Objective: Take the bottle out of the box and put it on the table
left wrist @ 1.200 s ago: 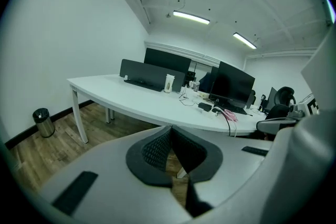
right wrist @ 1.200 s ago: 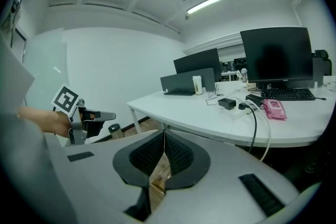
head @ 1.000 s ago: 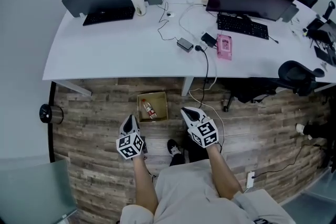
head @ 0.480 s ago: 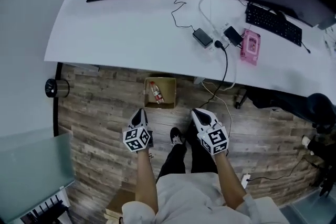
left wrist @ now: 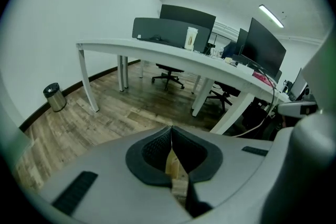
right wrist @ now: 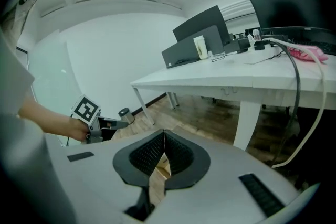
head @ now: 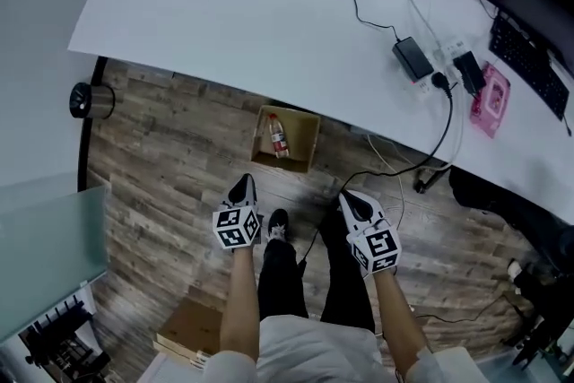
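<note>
A small open cardboard box (head: 300, 143) stands on the wooden floor just under the white table's (head: 269, 22) front edge. A clear bottle (head: 279, 136) with a red label lies inside it. My left gripper (head: 244, 183) hangs over the floor just short of the box, on its left side, jaws shut and empty. My right gripper (head: 346, 196) is near and to the right of the box, also shut and empty. In the left gripper view the pads (left wrist: 171, 128) meet at the tip. The right gripper view shows the same, pads (right wrist: 164, 132) together.
A round metal bin (head: 90, 100) stands on the floor at the left. A black cable (head: 395, 170) hangs from the table down to the floor by my right gripper. A power adapter (head: 413, 58) and a pink pack (head: 489, 99) lie on the table. Flat cardboard (head: 193, 332) lies behind my left leg.
Both grippers have sunk toward the floor and the view has dropped with them. The box now looks larger and sits higher in the head view. Jaws stayed shut.
</note>
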### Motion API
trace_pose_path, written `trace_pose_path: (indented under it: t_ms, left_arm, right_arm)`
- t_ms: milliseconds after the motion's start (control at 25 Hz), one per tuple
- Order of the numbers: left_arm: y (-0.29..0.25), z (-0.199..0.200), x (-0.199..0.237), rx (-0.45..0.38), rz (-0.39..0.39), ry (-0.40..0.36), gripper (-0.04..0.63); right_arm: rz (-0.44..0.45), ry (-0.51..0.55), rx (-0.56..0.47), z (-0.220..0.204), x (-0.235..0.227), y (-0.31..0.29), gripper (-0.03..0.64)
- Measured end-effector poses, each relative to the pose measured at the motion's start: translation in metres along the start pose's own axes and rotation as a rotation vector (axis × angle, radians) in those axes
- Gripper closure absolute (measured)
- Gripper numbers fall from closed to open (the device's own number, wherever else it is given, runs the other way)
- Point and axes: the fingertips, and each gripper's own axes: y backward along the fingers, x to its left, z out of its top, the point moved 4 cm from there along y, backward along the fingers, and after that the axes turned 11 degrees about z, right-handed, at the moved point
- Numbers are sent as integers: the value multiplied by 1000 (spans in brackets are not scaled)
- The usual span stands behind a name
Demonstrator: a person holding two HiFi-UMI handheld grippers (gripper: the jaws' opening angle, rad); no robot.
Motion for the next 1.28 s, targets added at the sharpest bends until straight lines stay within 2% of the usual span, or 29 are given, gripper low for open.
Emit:
trace_pose_path:
  t_ms: [320, 520, 760, 880, 1000, 1080, 1280]
  left_arm:
    - [-105, -82, 23, 115, -55, -46, 580]
    - [-159, -132, 31, 169, -97, -86, 579]
    - [-231, -180, 29, 172, -76, -27, 578]
    - [-276, -208, 24, 181, -62, -45, 576]
    - [-316, -234, 21, 188, -41, -62, 509]
    - [-340, -249, 18, 186, -21, -64, 495]
    - [-401, -272, 17, 240, -22, -9, 393]
  right_arm:
    - [-108, -5, -62, -46, -7, -74, 577]
    - [-109, -18, -59, -96, -7, -116, 577]
    - [-106, -14, -68, -144, -34, -152, 577]
    - [-101, 8, -67, -166, -56, -172, 578]
    - [-98, 12, -73, -189, -79, -192, 577]
    - [-95, 22, -72, -202, -90, -200, 577]
    - [-62, 96, -52, -219, -101, -217, 578]
